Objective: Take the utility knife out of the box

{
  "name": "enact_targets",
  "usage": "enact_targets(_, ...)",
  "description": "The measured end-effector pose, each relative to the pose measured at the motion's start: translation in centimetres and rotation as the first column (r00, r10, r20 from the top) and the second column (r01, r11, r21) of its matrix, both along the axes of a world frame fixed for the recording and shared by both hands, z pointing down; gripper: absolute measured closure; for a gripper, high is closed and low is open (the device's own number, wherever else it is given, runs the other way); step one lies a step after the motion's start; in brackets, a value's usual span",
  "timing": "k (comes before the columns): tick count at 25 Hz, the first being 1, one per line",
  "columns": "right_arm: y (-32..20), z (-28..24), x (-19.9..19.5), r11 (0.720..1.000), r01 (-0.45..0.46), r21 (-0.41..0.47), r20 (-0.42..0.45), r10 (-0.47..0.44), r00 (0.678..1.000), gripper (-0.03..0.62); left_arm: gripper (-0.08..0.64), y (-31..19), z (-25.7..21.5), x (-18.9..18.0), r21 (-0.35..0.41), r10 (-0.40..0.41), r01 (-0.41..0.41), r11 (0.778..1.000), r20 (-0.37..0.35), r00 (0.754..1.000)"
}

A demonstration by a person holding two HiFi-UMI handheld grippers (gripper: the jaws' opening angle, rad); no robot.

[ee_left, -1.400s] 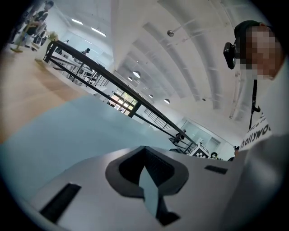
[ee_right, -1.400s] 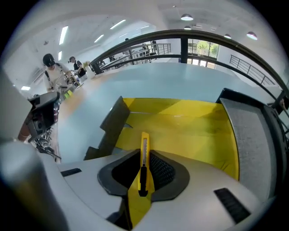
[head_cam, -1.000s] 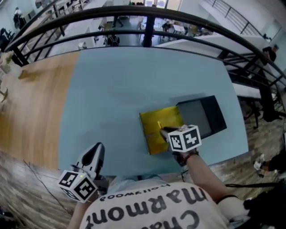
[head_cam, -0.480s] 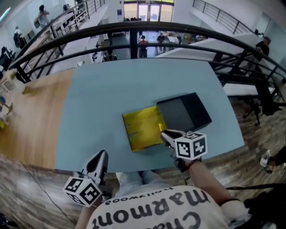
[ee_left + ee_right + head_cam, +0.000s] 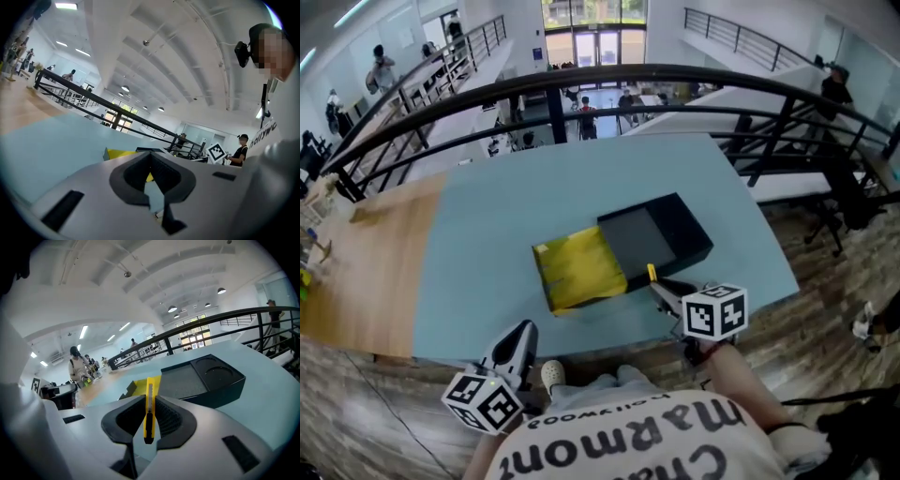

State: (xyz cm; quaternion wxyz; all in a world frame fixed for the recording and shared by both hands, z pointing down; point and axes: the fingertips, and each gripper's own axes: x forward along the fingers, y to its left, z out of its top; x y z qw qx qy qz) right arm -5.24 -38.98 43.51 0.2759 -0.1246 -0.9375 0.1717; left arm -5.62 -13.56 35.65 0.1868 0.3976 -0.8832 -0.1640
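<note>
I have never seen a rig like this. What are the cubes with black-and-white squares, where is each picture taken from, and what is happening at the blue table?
There is no robot here. A person holds a two-fingered hand tool, called a gripper, in each hand. The patterned cubes are parts of those tools.

The head view comes from a camera on the person's head, looking down on the table. The other two views come from cameras riding on the left gripper and the right gripper. Each looks along its own fingers.

On the table lies an open black box, with a yellow insert lying against it. The right gripper's fingers are shut on a yellow knife, which is out of the box. The left gripper's fingers are together and hold nothing, near the table's near edge.
</note>
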Motion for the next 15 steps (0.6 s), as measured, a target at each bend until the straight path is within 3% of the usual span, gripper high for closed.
enact_targets(5, -0.9, -0.9, 2.4, 1.0, 0.0, -0.001, 0.029, 0.0, 1.0, 0.511, 0.558, -0.7, -0.2, 2.2, -0.01, 0.008, -0.008, 1.0, 0.008, 1.0)
enact_targets(15, -2.3, -0.4, 6.7, 1.0, 0.01, 0.005, 0.007, -0.01, 1.0, 0.51, 0.558, -1.8, 0.9, 5.5, -0.007, -0.009, 0.009, 1.0, -0.018, 1.0)
